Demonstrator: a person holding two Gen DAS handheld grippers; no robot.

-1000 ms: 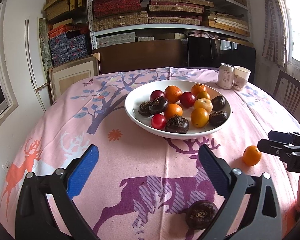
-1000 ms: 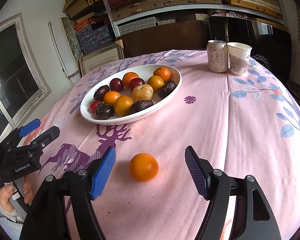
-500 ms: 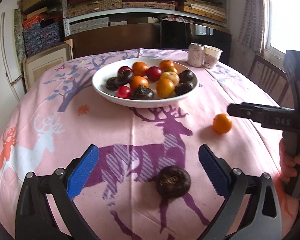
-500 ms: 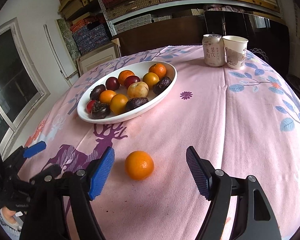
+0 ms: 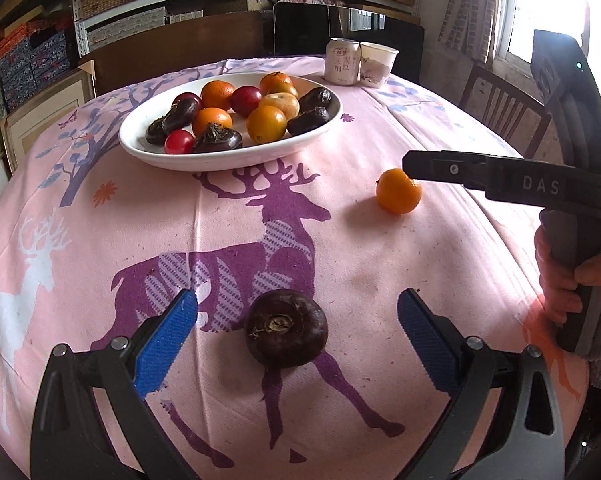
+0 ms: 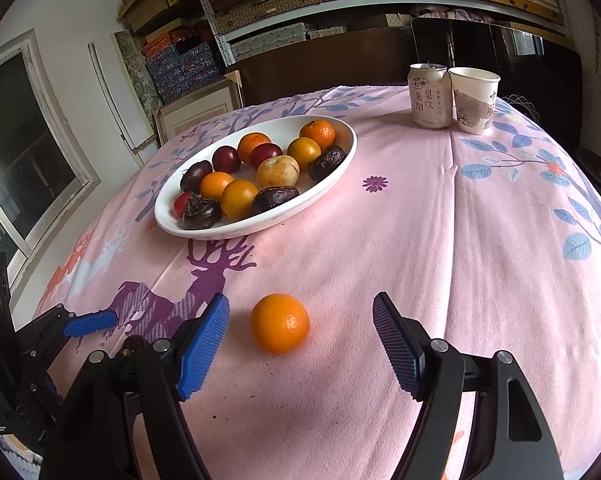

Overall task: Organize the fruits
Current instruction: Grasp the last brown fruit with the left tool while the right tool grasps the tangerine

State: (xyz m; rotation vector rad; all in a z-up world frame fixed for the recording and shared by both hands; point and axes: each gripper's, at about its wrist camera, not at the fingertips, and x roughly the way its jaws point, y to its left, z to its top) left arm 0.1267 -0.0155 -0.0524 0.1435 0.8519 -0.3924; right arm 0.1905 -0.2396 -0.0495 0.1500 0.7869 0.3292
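Observation:
A white oval plate (image 5: 148,152) (image 6: 340,172) holds several oranges, red plums and dark water chestnuts. A loose dark water chestnut (image 5: 286,328) lies on the pink cloth between the blue pads of my open left gripper (image 5: 296,340), not touched. A loose orange (image 6: 279,323) (image 5: 398,191) lies between the pads of my open right gripper (image 6: 300,344), not touched. The right gripper shows from the side in the left wrist view (image 5: 500,176), and the left gripper at the lower left of the right wrist view (image 6: 88,322).
A drink can (image 6: 428,94) (image 5: 342,60) and a paper cup (image 6: 474,98) (image 5: 376,63) stand at the table's far side. A wooden chair (image 5: 500,108) stands at the right. Shelves with boxes line the back wall. The table edge curves close on both sides.
My left gripper has swung right and lowered until the dark water chestnut sits between its pads. My right gripper has crept closer to the orange. Both stay open.

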